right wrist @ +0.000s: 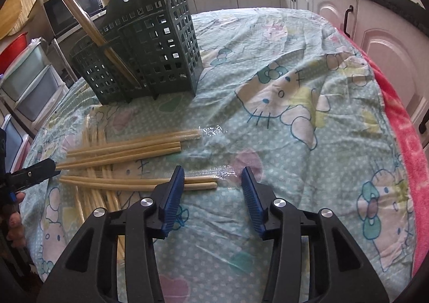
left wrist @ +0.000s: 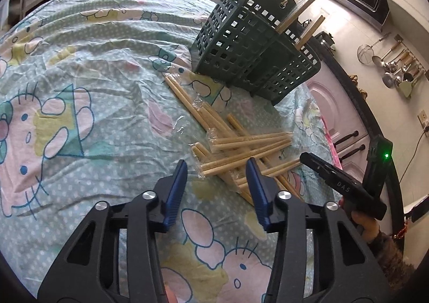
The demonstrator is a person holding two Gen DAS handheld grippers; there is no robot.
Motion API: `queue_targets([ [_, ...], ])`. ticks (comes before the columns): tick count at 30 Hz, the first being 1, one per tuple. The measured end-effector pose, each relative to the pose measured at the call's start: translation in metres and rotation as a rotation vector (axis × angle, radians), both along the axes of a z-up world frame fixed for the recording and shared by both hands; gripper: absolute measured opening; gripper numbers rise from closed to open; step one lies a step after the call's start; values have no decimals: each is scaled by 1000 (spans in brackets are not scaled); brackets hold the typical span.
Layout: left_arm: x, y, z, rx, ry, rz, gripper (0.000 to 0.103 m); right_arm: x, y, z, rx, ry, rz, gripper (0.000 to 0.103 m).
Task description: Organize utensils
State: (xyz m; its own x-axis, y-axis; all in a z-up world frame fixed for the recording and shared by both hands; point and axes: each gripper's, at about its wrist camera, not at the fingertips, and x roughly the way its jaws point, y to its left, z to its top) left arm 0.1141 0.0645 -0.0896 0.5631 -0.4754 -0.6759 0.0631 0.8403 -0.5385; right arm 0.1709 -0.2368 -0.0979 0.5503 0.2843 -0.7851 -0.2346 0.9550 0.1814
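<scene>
My left gripper half open, empty, over chopsticks heaped on the cloth | right gripper likewise empty | done: perhaps two pairs in basket | left: the heap.

holder dark green | chopsticks tan | cloth mint, white-dotted, cartoon cats

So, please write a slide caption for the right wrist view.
Open right gripper above wrapped chopsticks, near green basket.
</scene>
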Motion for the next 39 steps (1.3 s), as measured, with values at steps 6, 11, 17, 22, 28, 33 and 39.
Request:
queue_targets([
  [6,3,-2,-3,-9,7,-4,20,1,3,-2,1,-1,11,34],
  [11,3,-5,-1,-1,-1,-10,11,-2,10,-1,-38,-19,28,22],
  [17,4,-5,0,3,-5,-12,8,-1,5,-1,-62,-25,8,7],
  [22,1,-5,6,8,-20,-17,7,-1,2,0,-60,-27,-6,3],
  [28,-3,-1,27,5,-82,-18,5,-6,1,13,-43,-55,-6,2],
  [33,-7,-1,48,6,-142,-18,4,-14,5,34,-19,-111,13,2],
  [39,-11,-5,68,5,-196,-27,4,-29,24,59,-14,-192,84,2],
])
